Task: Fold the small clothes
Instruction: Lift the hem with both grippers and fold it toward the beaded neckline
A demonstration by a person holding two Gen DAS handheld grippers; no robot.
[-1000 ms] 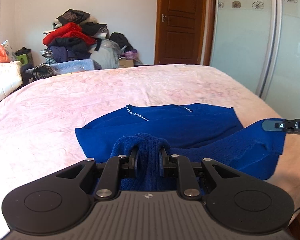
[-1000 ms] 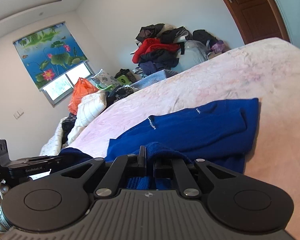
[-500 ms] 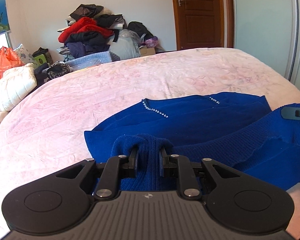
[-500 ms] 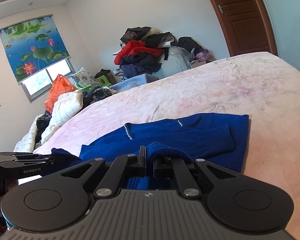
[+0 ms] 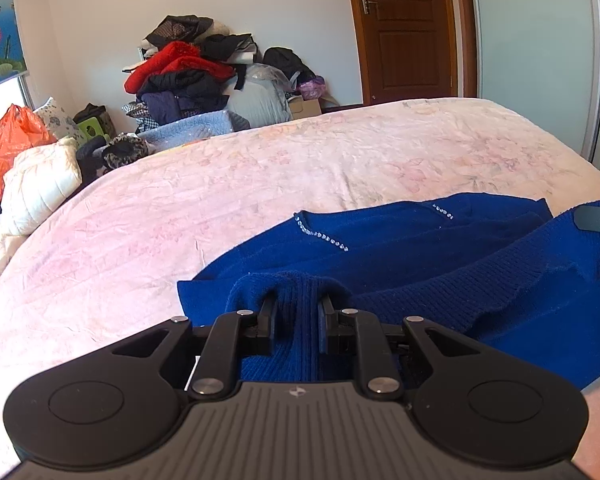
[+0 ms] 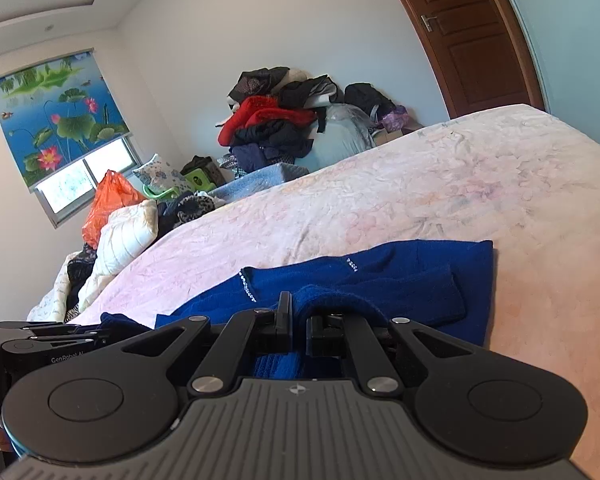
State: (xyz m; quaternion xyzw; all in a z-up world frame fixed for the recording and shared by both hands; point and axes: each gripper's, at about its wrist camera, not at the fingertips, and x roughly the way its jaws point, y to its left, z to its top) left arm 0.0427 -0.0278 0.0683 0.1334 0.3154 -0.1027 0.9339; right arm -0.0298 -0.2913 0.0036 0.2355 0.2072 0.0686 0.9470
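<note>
A royal-blue knitted sweater (image 5: 400, 248) with a line of small rhinestones at the neckline lies on the pink bedspread (image 5: 220, 200). Its ribbed hem is lifted and carried over the body. My left gripper (image 5: 298, 312) is shut on a bunch of that ribbed hem. In the right wrist view my right gripper (image 6: 298, 320) is shut on another part of the hem of the sweater (image 6: 400, 280). The right gripper's tip (image 5: 598, 218) shows at the right edge of the left wrist view, and the left gripper's body (image 6: 48, 340) at the left edge of the right wrist view.
A heap of clothes (image 5: 188, 76) is piled against the far wall beyond the bed. A white quilted jacket (image 5: 40, 184) and an orange bag (image 5: 12, 140) lie at the left side. A brown door (image 5: 404, 28) and a sliding wardrobe (image 5: 540, 52) stand at the right.
Both grippers have carried the lifted hem forward over the sweater's body and swung toward the left; the sweater now sits further right in the left wrist view. Both grips are unchanged.
</note>
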